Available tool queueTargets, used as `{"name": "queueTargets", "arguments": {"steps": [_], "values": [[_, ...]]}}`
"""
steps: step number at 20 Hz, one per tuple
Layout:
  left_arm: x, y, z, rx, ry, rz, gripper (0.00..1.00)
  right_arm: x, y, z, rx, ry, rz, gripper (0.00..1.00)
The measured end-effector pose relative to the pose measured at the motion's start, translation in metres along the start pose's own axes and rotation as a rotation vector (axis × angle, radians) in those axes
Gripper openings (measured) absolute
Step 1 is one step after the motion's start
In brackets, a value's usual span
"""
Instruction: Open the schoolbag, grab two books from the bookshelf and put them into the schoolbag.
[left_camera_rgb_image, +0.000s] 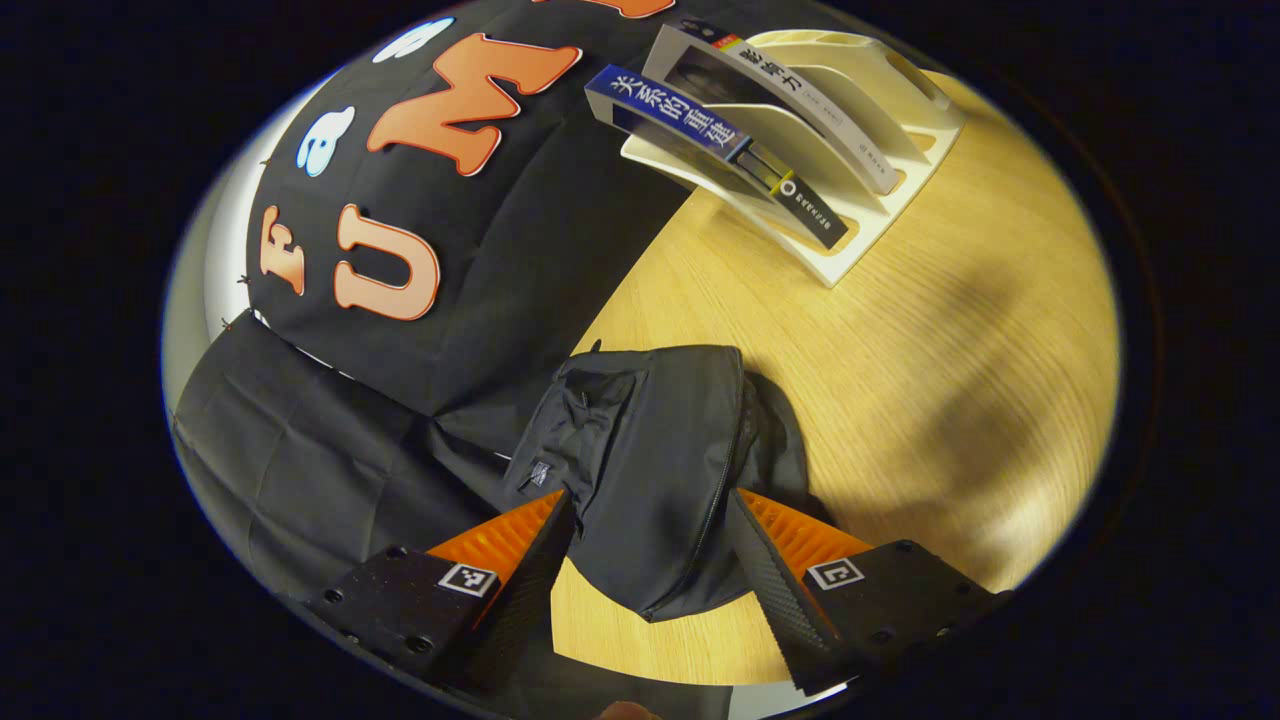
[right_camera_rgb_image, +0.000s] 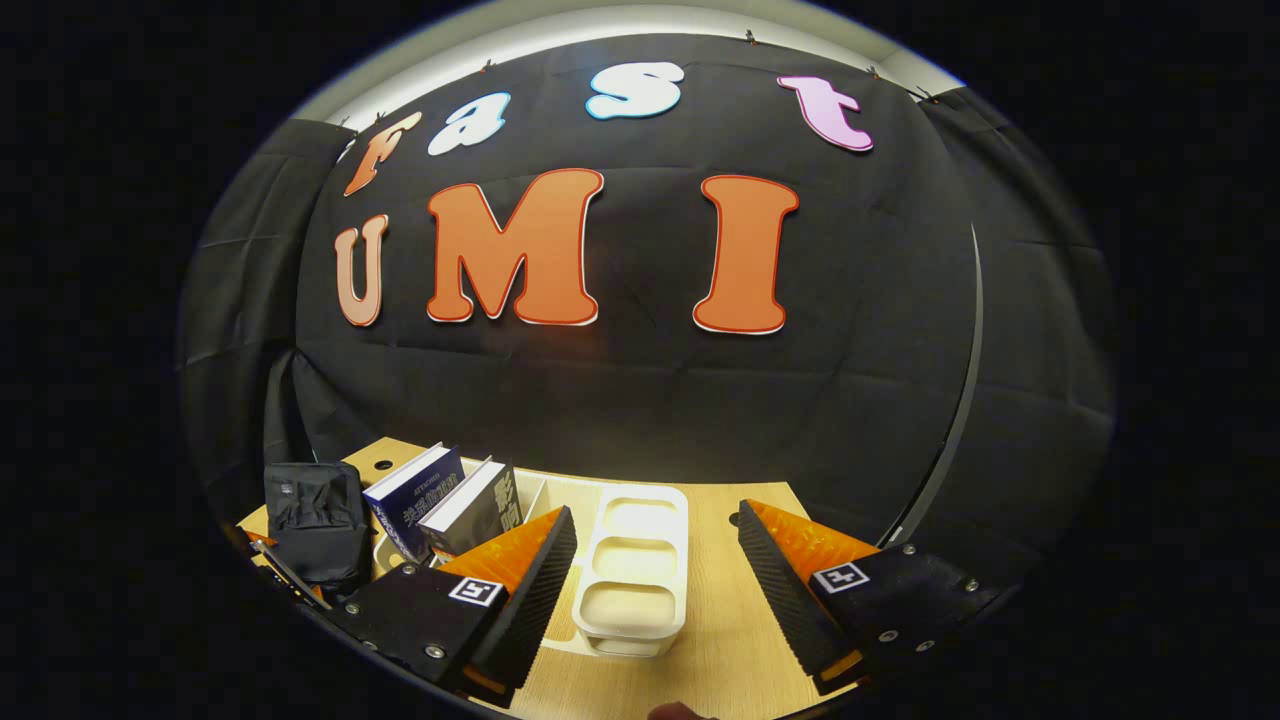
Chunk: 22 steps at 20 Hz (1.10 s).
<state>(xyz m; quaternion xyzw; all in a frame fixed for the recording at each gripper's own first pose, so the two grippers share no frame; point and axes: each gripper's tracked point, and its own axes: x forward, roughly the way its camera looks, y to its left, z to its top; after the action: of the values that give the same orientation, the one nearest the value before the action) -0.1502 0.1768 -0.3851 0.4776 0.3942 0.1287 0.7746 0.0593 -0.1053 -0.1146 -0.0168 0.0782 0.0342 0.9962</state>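
Left gripper (left_camera_rgb_image: 650, 520) sits nearest, jaws wide apart, straddling the schoolbag (left_camera_rgb_image: 655, 470) w/o clamping it; can't tell if either finger touches the fabric. Nothing held.

Biggest thing: wooden table (left_camera_rgb_image: 900, 380). On it the black schoolbag stands just ahead of the left gripper, zip (left_camera_rgb_image: 722, 470) running roughly along the gripper's line of sight, on the bag's right side in the left gripper view. Bag looks zipped, so opening it reads as the step in hand, not yet done.

White bookshelf (left_camera_rgb_image: 880, 215) is farther off, up and right of the bag. Two books stand in its slots: blue book (left_camera_rgb_image: 700, 135) on the bag side, grey book (left_camera_rgb_image: 790, 95) next to it.

Right gripper (right_camera_rgb_image: 650, 580) also wide open and empty, hovering over the shelf's vacant slots; bookshelf (right_camera_rgb_image: 635, 570) sits between its fingers. Blue book (right_camera_rgb_image: 415, 505) and grey book (right_camera_rgb_image: 475, 515) lie to its left, schoolbag (right_camera_rgb_image: 315, 525) beyond them.

Judgement: left is nearer the bag, right nearer the books.
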Motion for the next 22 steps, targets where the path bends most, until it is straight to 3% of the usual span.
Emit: {"name": "queueTargets", "arguments": {"steps": [7, 14, 22], "values": [[0.019, -0.010, -0.010, 0.014, 0.038, 0.019, 0.96, -0.007, 0.005, 0.001, -0.013, 0.002, 0.014, 0.96], [0.016, -0.013, 0.001, 0.204, -0.033, 0.064, 0.95, -0.007, -0.002, -0.003, -0.017, 0.011, 0.010, 0.97], [0.046, 0.027, 0.017, 0.199, -0.036, 0.084, 0.95, -0.009, -0.007, -0.001, -0.012, 0.008, 0.003, 0.96]]}}
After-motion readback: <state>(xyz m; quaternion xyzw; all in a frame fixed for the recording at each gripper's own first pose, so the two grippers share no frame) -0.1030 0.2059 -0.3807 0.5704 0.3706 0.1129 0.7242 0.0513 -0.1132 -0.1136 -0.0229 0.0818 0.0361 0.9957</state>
